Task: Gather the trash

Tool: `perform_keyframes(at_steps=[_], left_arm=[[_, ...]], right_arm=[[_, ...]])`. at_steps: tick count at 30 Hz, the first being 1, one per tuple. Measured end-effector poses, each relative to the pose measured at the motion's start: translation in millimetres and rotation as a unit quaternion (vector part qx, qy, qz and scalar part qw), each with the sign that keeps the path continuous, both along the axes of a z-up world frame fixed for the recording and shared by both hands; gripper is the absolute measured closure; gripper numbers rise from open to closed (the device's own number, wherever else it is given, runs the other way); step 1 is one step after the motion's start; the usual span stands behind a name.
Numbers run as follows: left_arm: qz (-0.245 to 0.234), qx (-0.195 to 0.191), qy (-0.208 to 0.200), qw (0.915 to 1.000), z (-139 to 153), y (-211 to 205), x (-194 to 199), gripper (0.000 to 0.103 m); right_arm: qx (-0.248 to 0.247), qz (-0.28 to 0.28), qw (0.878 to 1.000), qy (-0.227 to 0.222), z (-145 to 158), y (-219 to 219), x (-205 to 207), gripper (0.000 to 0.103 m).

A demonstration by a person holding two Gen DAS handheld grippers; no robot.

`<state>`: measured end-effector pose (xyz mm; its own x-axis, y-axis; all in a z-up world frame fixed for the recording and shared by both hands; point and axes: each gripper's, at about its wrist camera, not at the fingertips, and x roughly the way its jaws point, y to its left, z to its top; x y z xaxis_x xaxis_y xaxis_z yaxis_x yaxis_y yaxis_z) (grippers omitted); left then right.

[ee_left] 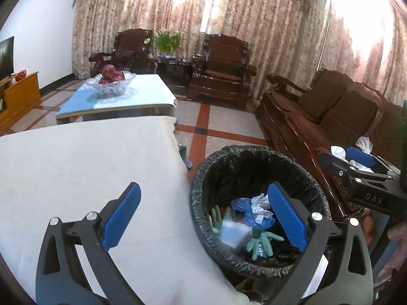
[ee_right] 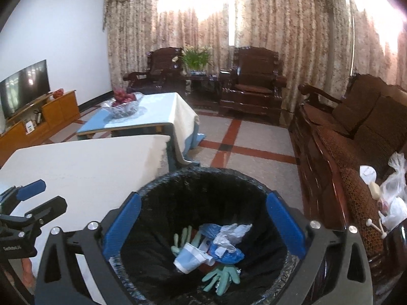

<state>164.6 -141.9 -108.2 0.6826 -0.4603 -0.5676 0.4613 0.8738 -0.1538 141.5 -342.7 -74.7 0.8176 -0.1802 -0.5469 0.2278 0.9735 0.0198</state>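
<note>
A round bin with a black liner [ee_left: 203, 178] stands on the floor between a white table and a sofa. In it lie green gloves [ee_left: 262, 241], a paper cup [ee_left: 232, 231], a blue bag [ee_left: 254, 216] and crumpled white plastic [ee_left: 260, 203]. My left gripper [ee_left: 203, 188] is open and empty, straddling the table's edge and the bin's left rim. My right gripper [ee_right: 203, 197] hangs open and empty over the bin [ee_right: 203, 171], above the cup [ee_right: 189, 254] and gloves [ee_right: 223, 275]. Each gripper shows in the other's view: the right [ee_left: 340, 156], the left [ee_right: 43, 195].
The white table [ee_left: 76, 165] lies left of the bin. Clear plastic bags and small white items [ee_right: 391, 190] sit on the wooden sofa [ee_right: 330, 152] to the right. Beyond are a low table with a glass fruit bowl [ee_right: 122, 106], two armchairs and a TV.
</note>
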Motion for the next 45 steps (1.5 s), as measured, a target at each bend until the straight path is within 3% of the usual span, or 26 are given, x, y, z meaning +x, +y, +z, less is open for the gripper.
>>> perform_keyframes(at_steps=[16,25,45], left_arm=[[0.047,-0.011,-0.029,0.9984,60,45,-51,0.005],[0.063,0.013,-0.053,0.9965,87,61,-77,0.005],[0.074,0.021,-0.069,0.9946,104,74,-99,0.005]], right_arm=[[-0.007,0.044,0.999,-0.021,53,46,-45,0.006],[-0.022,0.063,0.997,-0.038,70,67,-57,0.006],[-0.022,0.07,0.996,-0.046,80,81,-68,0.006]])
